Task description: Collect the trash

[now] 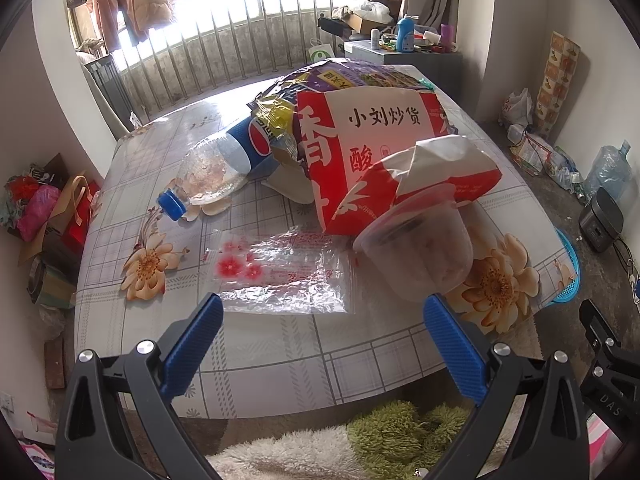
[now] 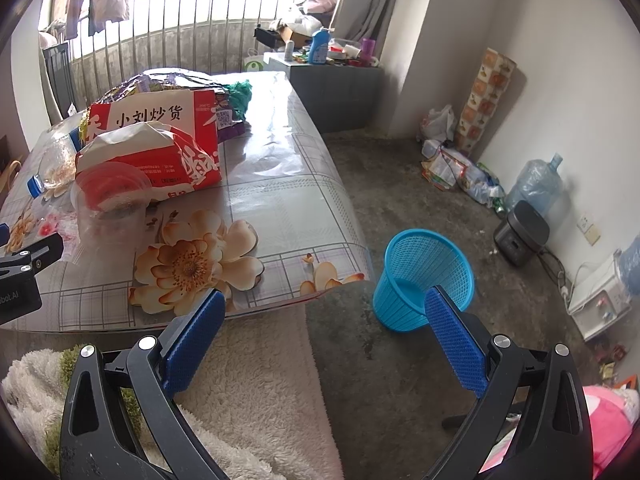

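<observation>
A flower-patterned desk (image 1: 280,360) carries the trash: a red-and-white paper snack bag (image 1: 384,152), a clear plastic cola bottle (image 1: 224,160) and a clear plastic cup (image 1: 420,256). A blue mesh plastic bin (image 2: 424,276) waits on the floor for it. Left hand-held gripper (image 1: 322,344) and right hand-held gripper (image 2: 324,340) hover spread wide, empty.

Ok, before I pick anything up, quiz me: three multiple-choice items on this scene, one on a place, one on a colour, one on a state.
1. Where is the bin?
A. on the table
B. on the floor by the table's corner
C. under the window

2. What colour is the bottle cap?
A. red
B. white
C. blue

3. How does the bottle lie?
A. on its side
B. upright
C. inside the bin

Answers:
1 B, the right wrist view shows it on the bare floor beside the table corner.
2 C, the cap is blue in the left wrist view.
3 A, it lies flat, cap toward the table edge.
</observation>
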